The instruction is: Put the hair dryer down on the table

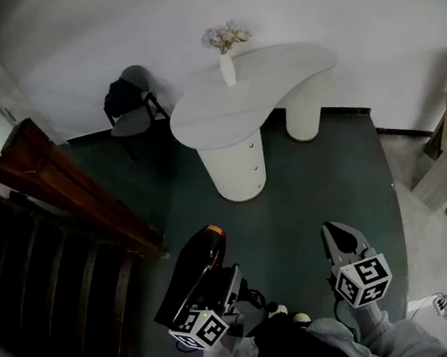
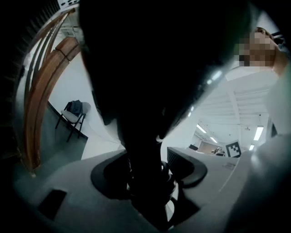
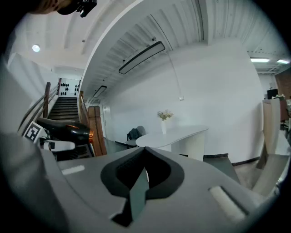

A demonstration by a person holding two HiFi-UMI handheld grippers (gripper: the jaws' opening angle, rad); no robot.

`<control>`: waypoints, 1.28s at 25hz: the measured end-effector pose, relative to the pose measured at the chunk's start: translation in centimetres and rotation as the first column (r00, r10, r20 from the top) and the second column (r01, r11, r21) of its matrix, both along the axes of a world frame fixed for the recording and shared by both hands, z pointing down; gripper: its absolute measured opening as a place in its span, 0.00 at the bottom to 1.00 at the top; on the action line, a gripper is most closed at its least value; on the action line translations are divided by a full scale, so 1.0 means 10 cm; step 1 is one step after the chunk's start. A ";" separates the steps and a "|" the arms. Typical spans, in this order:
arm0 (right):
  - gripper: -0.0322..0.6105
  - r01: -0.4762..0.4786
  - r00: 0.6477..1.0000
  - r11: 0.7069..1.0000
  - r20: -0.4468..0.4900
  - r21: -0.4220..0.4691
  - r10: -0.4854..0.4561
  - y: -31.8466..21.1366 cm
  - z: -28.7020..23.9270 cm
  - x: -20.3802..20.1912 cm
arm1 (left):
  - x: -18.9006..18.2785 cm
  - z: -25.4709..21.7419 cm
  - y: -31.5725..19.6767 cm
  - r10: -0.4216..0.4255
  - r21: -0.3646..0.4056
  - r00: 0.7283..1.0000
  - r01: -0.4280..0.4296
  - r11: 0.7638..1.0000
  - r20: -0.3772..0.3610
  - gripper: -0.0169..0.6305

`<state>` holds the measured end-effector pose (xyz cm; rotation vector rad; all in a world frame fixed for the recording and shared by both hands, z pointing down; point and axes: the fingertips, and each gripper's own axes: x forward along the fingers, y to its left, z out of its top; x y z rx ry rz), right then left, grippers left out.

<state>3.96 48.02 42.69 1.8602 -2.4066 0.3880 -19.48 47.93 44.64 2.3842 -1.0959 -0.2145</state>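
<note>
Black hair dryer (image 1: 192,276) in left tongs (image 1: 222,288); orange end toward table (image 1: 214,118).

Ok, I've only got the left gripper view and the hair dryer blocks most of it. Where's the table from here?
Observer: The head view shows the white table straight ahead across the dark floor, beyond both grippers.
Operator: Anything on it?
Observer: I see only a white vase of flowers, near the far edge.
Operator: What's the other gripper doing?
Observer: The right gripper is empty, jaws together, off to the right of the hair dryer.
</note>
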 end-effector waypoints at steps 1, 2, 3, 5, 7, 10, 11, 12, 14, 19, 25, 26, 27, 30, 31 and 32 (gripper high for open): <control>0.06 0.004 1.000 1.000 -0.006 0.002 -0.004 0.01 -0.01 -0.02 | 0.00 0.00 0.01 0.002 0.000 1.000 -0.002 1.000 0.000 0.41; 0.06 0.007 1.000 1.000 -0.010 0.004 -0.007 0.01 -0.02 -0.04 | 0.00 -0.01 0.01 0.005 0.001 1.000 -0.005 1.000 -0.001 0.41; 0.06 0.008 1.000 1.000 -0.012 0.007 -0.008 0.01 -0.02 -0.06 | 0.00 -0.01 0.02 0.008 0.000 1.000 -0.008 1.000 -0.004 0.42; 0.06 0.007 1.000 1.000 -0.011 0.013 -0.007 0.01 -0.04 -0.10 | -0.01 -0.01 0.02 0.015 -0.002 1.000 -0.015 1.000 -0.011 0.42; 0.07 0.009 1.000 1.000 -0.012 0.017 -0.008 -0.02 -0.05 -0.13 | -0.01 -0.03 0.00 0.022 0.001 1.000 -0.021 1.000 -0.011 0.42; 0.07 0.008 1.000 0.999 -0.008 0.034 -0.007 -0.06 -0.09 -0.17 | -0.03 -0.09 -0.07 0.028 0.007 1.000 -0.028 1.000 0.002 0.42; 0.07 0.006 1.000 0.999 -0.006 0.039 -0.006 -0.08 -0.10 -0.18 | -0.04 -0.08 -0.10 0.032 0.010 1.000 -0.032 0.999 0.000 0.41; 0.07 0.005 1.000 0.999 -0.007 0.040 -0.004 -0.10 -0.09 -0.20 | -0.05 -0.07 -0.13 0.035 0.012 0.999 -0.035 0.999 -0.004 0.41; 0.07 0.000 1.000 1.000 -0.021 0.031 0.000 -0.11 -0.04 -0.25 | -0.07 -0.03 -0.17 0.048 0.014 0.999 -0.048 0.999 -0.013 0.41; 0.07 -0.029 0.998 1.000 -0.056 0.007 0.029 -0.12 0.09 -0.31 | -0.12 0.07 -0.29 0.085 0.009 0.996 -0.085 0.996 0.007 0.41; 0.07 -0.035 0.998 0.999 -0.051 -0.002 0.035 -0.34 0.09 -0.28 | -0.07 0.10 -0.51 0.111 0.004 0.994 -0.111 0.994 0.011 0.42; 0.07 -0.031 0.999 1.000 -0.043 -0.003 0.031 -0.41 0.10 -0.28 | -0.06 0.11 -0.57 0.109 0.004 0.994 -0.109 0.994 0.007 0.41; 0.07 -0.026 0.999 1.000 -0.033 -0.005 0.025 -0.48 0.11 -0.27 | -0.04 0.12 -0.63 0.103 0.001 0.995 -0.103 0.995 0.004 0.42; 0.07 -0.010 1.000 1.000 -0.015 -0.011 0.010 -0.71 0.14 -0.25 | 0.01 0.15 -0.82 0.087 -0.006 0.996 -0.087 0.996 -0.004 0.41; 0.07 -0.006 1.000 1.000 -0.014 -0.014 0.006 -0.80 0.16 -0.24 | 0.03 0.15 -0.91 0.081 -0.008 0.997 -0.081 0.997 -0.006 0.42; 0.07 -0.001 1.000 1.000 -0.011 -0.019 0.000 -0.91 0.18 -0.23 | 0.04 0.16 -1.01 0.076 -0.010 0.997 -0.077 0.997 -0.008 0.41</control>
